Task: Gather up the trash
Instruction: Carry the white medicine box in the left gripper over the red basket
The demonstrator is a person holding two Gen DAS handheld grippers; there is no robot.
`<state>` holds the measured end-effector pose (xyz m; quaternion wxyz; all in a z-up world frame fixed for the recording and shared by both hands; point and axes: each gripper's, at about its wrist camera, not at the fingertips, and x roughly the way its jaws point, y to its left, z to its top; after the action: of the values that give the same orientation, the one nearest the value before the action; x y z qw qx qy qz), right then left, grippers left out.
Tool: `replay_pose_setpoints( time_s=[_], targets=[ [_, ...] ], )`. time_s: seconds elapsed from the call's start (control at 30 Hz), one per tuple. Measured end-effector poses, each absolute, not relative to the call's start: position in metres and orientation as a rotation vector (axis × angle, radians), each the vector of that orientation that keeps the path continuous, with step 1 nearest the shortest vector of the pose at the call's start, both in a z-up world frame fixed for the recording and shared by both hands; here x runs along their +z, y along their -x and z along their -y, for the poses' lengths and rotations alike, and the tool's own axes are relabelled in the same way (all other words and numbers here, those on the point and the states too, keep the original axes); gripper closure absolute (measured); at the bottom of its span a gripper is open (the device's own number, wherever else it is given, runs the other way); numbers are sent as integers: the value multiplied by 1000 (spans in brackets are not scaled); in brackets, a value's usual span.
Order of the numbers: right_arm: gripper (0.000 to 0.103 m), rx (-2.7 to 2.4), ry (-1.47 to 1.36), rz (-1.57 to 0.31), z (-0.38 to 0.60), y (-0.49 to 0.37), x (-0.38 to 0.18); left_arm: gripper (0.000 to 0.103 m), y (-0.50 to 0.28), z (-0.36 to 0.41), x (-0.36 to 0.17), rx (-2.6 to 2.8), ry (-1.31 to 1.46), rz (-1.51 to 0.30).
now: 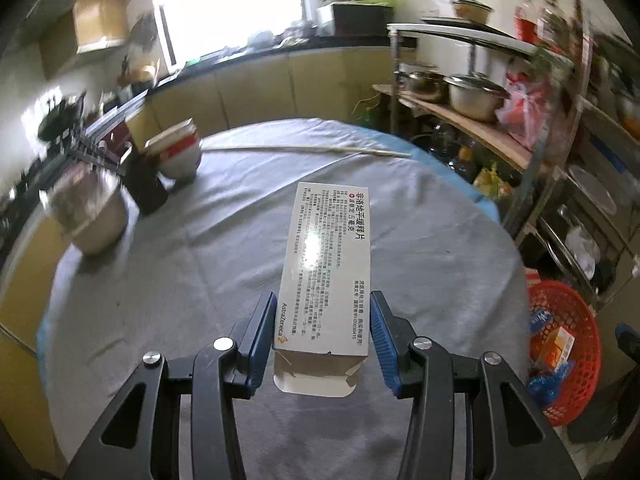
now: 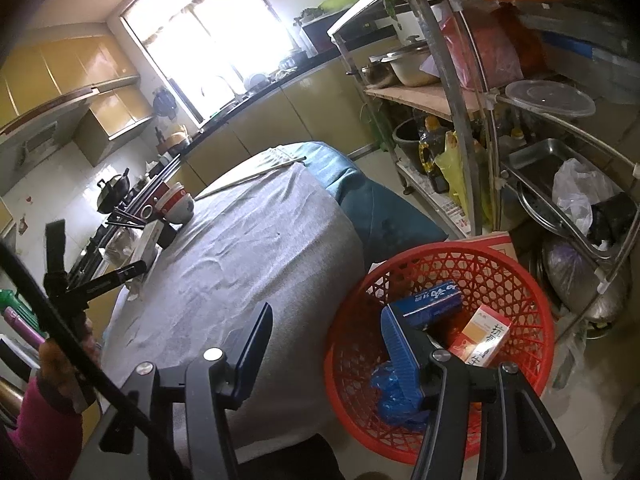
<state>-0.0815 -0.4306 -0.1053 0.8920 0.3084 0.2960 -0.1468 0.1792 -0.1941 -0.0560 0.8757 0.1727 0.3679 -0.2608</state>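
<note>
Grey-clothed table (image 1: 200,264) below: left gripper (image 1: 324,344) clamps white medicine box (image 1: 328,264); right gripper (image 2: 326,354) open, empty, by red basket (image 2: 532,364).

In the left wrist view the metal pot (image 1: 94,216) and stacked bowls (image 1: 178,152) at the table's far left are smeared by blur, and the red basket (image 1: 576,360) is cut off by the picture's dark rim.
</note>
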Motion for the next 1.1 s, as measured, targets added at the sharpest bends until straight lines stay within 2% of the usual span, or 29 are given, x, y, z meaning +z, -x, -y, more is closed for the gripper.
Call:
replay_pose_setpoints(
  time_s=[0.47,1.1],
  targets=[
    [42,-347,-685,-577,451,109,-110,55,-100,261,-51,-643,-535,-677],
    [42,-458,-778,-531,500,157,-123,55,-36,336,-75,-812,-650,-695]
  ],
)
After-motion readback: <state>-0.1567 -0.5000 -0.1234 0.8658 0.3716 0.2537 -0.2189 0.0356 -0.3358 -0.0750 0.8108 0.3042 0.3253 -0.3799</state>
